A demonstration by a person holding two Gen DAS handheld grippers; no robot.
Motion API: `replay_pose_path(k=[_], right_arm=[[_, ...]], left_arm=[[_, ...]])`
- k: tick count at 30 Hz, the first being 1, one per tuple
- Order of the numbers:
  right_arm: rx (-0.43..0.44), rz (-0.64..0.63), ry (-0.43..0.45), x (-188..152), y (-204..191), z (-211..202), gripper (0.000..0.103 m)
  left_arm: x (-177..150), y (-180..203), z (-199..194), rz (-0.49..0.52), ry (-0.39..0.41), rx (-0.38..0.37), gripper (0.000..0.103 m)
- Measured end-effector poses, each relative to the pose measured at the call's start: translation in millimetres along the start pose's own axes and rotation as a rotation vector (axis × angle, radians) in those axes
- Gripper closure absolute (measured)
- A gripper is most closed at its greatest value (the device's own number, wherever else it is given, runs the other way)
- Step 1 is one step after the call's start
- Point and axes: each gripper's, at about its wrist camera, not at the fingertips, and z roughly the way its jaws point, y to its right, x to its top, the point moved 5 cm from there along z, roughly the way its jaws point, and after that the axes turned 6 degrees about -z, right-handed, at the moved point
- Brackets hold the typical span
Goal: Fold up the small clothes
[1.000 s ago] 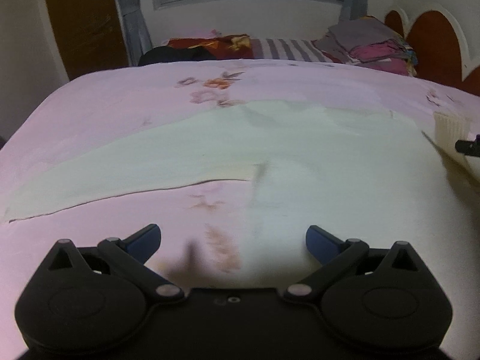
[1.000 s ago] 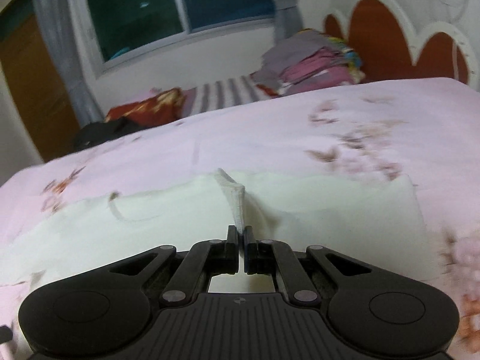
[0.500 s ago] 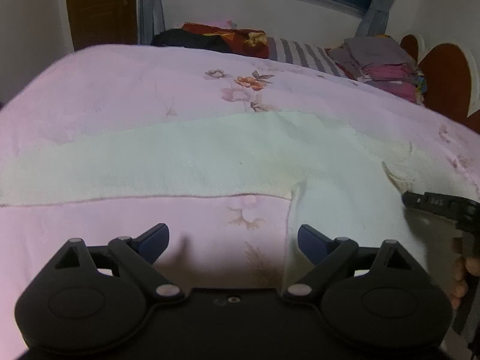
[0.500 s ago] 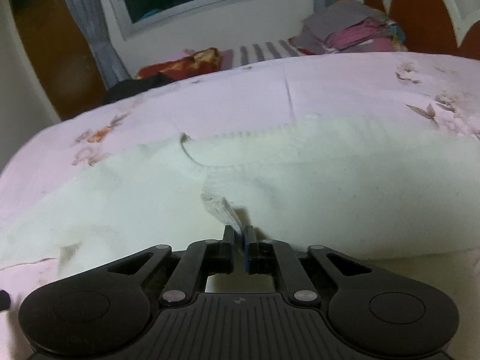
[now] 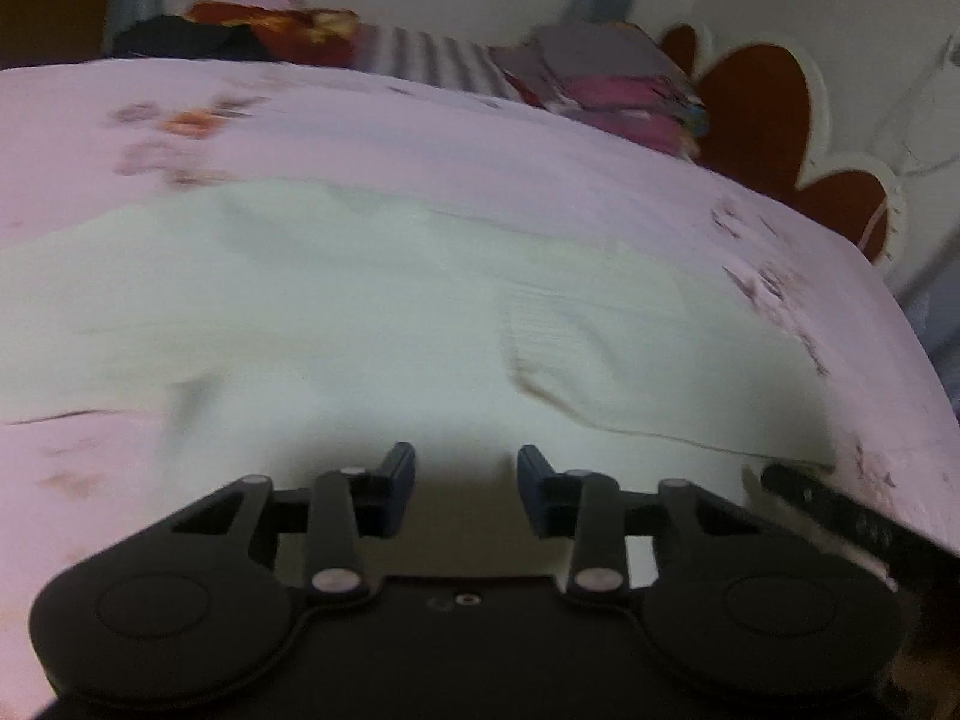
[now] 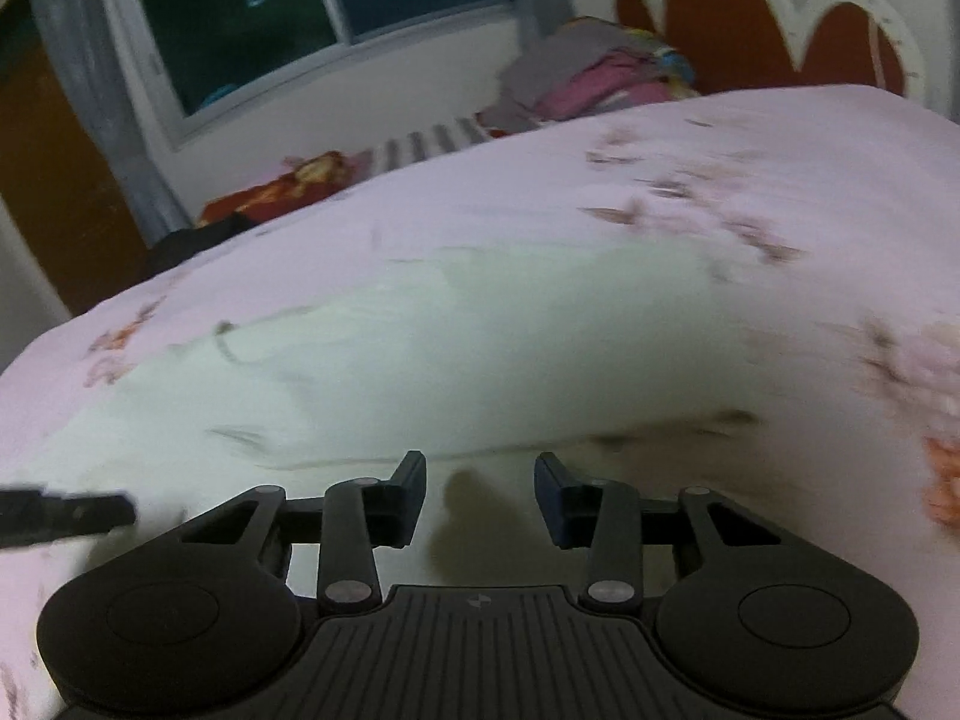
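Note:
A pale cream garment (image 5: 360,300) lies spread flat on the pink flowered bedspread (image 5: 420,138), with a folded-over flap (image 5: 630,360) on its right side. My left gripper (image 5: 465,468) hovers over the garment's near part. Its jaws are closing, a gap still shows between them, and the pads pinch nothing. In the right wrist view the garment (image 6: 480,360) lies ahead of my right gripper (image 6: 480,474). That gripper's jaws are opening and nothing is between them. Each view is blurred. The right gripper's finger (image 5: 840,516) shows at the left view's lower right.
A stack of folded clothes (image 5: 612,84) sits at the back right by the red and white headboard (image 5: 762,114). A striped pillow (image 5: 432,60) and dark and red cloth (image 5: 180,42) lie along the far side under the window (image 6: 300,18). The bed's edge drops off at right.
My right gripper has let go of the cloth fold it was pinching and its jaws have spread. My left gripper has swung right over the garment and its jaws have narrowed.

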Motion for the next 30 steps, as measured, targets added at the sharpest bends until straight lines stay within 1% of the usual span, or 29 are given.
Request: replay_pose_path(k=[3,6,7,8,10,11,12,14,18,24,30], right_arm=[[-0.033,0.03,0.0,-3.6,26.6,-10.7,0.062],[-0.038,0.068,-0.01,-4.2,44.3,-14.0,0.062],[-0.039,0.072,-0.014,-5.7,49.4,-14.7,0.062],[-0.042,0.075,-0.015,-6.4,53.6,-15.0,0.062],[-0.043,0.083,-0.021,-6.7,59.7,-14.9,0.062],[-0.042,0.09,-0.025,-6.9,62.4,-14.2,0.062],[-0.038,0.099,-0.027,-7.2,63.8,-13.5,0.062],[-0.034,0.109,-0.031,-7.7,64.1,-12.5,0.062],[-0.019,0.097,-0.037,-4.9,58.7,-8.6,0.062],[-0.014,0.065,-0.048,-1.5,41.3,3.3,0.062],[-0.024,0.041,-0.052,2.0,30.8,12.9,0.062]], left_arm=[[6.0,19.3,23.9,-0.015,-0.021,-0.03,0.068],[11.0,26.2,45.0,-0.041,-0.043,-0.037,0.068],[12.6,28.3,50.1,-0.051,-0.045,-0.041,0.07],[10.5,32.9,50.3,-0.057,-0.041,-0.049,0.073],[13.2,35.2,58.9,-0.057,-0.045,-0.051,0.091],[14.0,35.8,61.5,-0.053,-0.046,-0.054,0.098],[14.6,36.2,63.8,-0.048,-0.045,-0.061,0.1],[16.8,35.0,61.8,-0.05,-0.032,-0.073,0.1],[22.0,25.4,45.7,-0.046,0.009,-0.09,0.1],[32.8,-19.8,17.7,-0.106,0.07,-0.055,0.1],[34.2,-59.0,4.3,-0.141,0.093,-0.012,0.1]])
